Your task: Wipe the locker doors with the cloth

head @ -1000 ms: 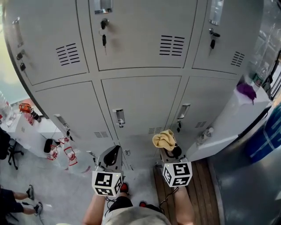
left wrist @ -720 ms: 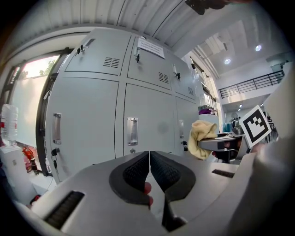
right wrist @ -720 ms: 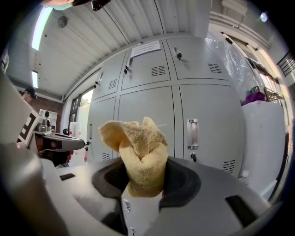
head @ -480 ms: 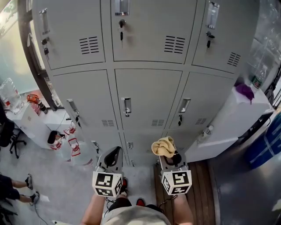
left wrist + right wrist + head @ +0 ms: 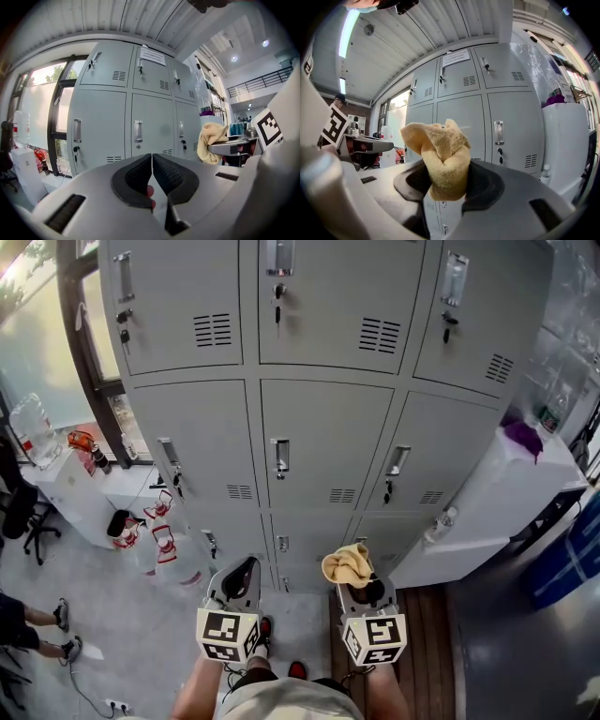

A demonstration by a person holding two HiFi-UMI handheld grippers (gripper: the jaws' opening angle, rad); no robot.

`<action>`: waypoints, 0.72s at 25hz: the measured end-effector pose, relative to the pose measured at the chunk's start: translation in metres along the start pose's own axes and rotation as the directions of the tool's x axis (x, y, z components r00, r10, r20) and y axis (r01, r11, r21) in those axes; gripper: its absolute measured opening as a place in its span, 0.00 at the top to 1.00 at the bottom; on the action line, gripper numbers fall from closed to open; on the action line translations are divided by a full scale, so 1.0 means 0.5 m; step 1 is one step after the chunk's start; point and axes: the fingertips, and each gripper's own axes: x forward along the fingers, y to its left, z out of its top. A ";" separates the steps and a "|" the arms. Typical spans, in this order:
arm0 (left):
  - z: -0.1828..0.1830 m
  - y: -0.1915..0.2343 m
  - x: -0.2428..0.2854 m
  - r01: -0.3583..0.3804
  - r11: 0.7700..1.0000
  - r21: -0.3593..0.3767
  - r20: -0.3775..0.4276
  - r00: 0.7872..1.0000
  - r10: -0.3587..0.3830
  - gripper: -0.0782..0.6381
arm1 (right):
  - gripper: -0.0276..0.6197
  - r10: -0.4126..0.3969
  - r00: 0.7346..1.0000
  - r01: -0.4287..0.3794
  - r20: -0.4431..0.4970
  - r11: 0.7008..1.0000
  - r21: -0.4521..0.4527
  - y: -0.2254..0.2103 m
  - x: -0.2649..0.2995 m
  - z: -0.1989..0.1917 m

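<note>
One yellow cloth [image 5: 440, 152] sits pinched between jaws of the right tongs [image 5: 446, 180].

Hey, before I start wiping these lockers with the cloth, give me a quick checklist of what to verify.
1. Cloth gripped by the right gripper: ok, jaws shut on it.
2. Left gripper free: ok, jaws together, nothing between them.
3. Cloth against a locker door: not ok, it is short of the doors.
4. Door faces free of snags: not ok, a key hangs from an upper lock.
5. Cloth damp enough: cannot tell.
</note>
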 end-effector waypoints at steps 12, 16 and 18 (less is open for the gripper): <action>-0.003 -0.013 -0.023 -0.002 1.000 0.006 0.002 1.000 0.002 0.85 | 0.68 -0.001 1.000 0.001 0.009 1.000 -0.001 0.008 -0.023 -0.002; -0.003 -0.015 -0.023 0.000 1.000 0.009 -0.001 1.000 0.000 0.85 | 0.68 -0.004 1.000 0.004 0.005 1.000 0.001 0.007 -0.024 -0.004; -0.003 -0.014 -0.024 0.000 1.000 0.010 -0.001 1.000 0.000 0.85 | 0.68 -0.003 1.000 0.003 0.007 1.000 0.003 0.008 -0.023 -0.004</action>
